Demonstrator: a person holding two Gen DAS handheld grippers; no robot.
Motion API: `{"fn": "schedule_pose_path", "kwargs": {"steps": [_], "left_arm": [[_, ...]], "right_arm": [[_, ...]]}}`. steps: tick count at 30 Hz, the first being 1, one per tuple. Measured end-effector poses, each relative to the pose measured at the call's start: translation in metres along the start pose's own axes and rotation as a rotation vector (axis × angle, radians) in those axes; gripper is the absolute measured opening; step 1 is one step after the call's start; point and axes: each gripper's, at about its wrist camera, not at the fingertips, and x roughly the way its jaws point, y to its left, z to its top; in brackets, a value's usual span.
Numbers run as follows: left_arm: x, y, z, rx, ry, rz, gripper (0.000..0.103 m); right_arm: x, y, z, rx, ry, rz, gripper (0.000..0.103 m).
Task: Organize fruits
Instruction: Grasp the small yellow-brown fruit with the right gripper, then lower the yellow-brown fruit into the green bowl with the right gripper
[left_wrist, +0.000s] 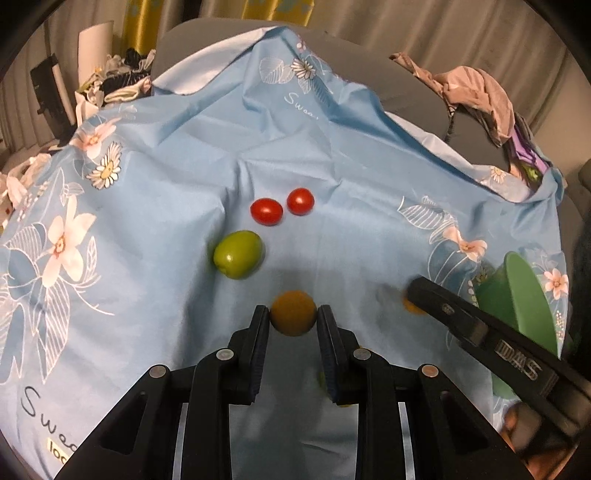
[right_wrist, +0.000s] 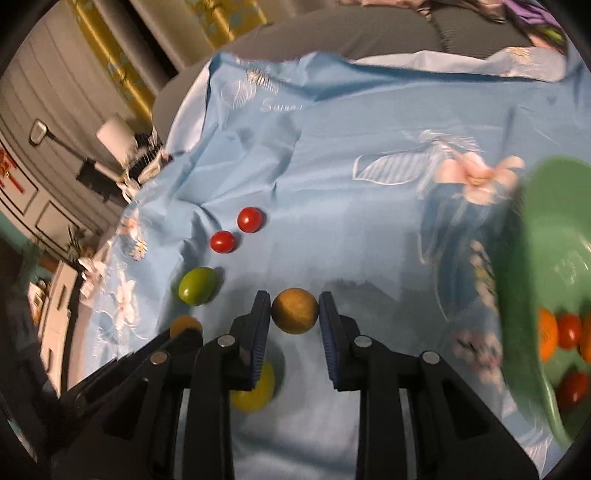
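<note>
Now both grippers, left (left_wrist: 293, 314) and right (right_wrist: 294, 312), each narrowly clamped around 1 round fruit.

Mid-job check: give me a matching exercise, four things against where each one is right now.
Things:
1. green fruit
2. orange fruit
3. brown fruit
4. green bowl

Places:
A. gripped between the right tongs
B. beside the right tongs, with red and orange fruit inside
C. lying free on the blue cloth
D. gripped between the left tongs

Pairs: 1-C, 2-D, 3-A, 4-B.
</note>
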Motion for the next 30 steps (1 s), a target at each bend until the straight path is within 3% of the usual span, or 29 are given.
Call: {"fn": "schedule_pose_path", "kwargs": {"steps": [19,30], "left_arm": [[-0.041,-0.039,0.001,0.078,-0.134,-0.037,0.027],[-0.054,-0.111,0.018,0.259,-0.189,-0.088,0.027]], "right_arm": [[-0.076,-0.002,-0.005,-0.002,-0.205,0.027,0.028],[-0.115,-0.037,0.0,0.073,-0.322,-0.03,0.028]]}}
